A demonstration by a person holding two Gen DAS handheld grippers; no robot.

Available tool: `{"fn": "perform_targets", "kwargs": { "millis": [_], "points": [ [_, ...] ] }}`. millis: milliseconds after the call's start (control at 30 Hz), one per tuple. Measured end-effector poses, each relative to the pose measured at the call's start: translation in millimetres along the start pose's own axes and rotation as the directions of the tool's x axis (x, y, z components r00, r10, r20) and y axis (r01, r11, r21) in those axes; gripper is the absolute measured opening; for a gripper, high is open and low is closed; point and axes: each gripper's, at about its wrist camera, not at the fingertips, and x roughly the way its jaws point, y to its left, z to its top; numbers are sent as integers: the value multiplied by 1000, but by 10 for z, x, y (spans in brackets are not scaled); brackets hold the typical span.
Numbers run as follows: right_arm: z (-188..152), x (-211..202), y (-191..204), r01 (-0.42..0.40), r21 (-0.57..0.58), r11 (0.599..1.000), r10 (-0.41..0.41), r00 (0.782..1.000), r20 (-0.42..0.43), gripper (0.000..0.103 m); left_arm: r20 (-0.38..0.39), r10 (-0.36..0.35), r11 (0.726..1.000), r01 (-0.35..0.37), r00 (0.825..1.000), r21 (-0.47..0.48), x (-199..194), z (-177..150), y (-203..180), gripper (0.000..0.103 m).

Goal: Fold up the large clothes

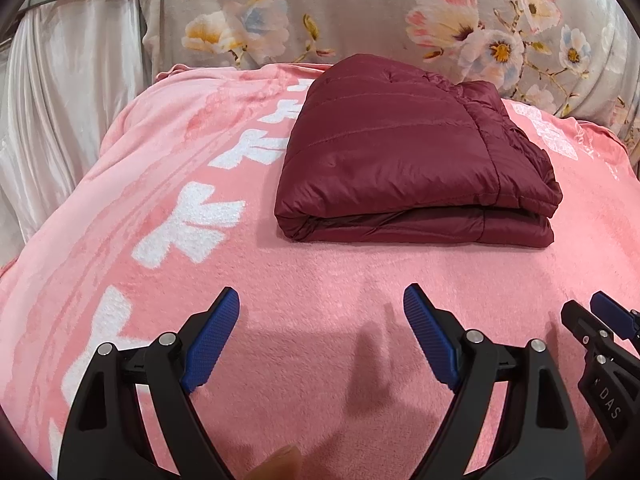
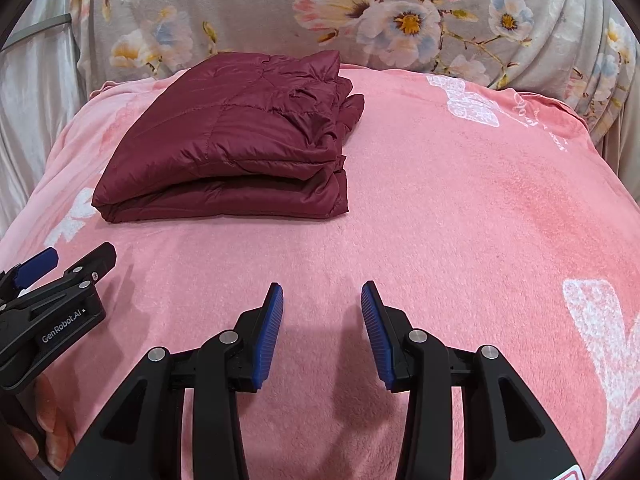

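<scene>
A maroon puffer jacket (image 1: 412, 152) lies folded into a thick, layered rectangle on the pink blanket (image 1: 320, 280) — near the blanket's far edge, just in front of the floral cover (image 1: 360, 12). Both tools hang over bare blanket on the near side of the jacket, apart from it: the left tool (image 1: 321, 320) spread wide, the right tool (image 2: 322, 312) spread too — neither pinching anything.
</scene>
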Motion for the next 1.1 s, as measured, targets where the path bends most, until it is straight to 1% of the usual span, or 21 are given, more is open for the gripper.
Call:
{"fn": "perform_targets", "kwargs": {
  "millis": [1100],
  "points": [
    [-11,-9,3,15,-27,1000,-15,1000,2,41,5,7,1000,-7,1000,8,-36,11,-30,82]
  ]
}}
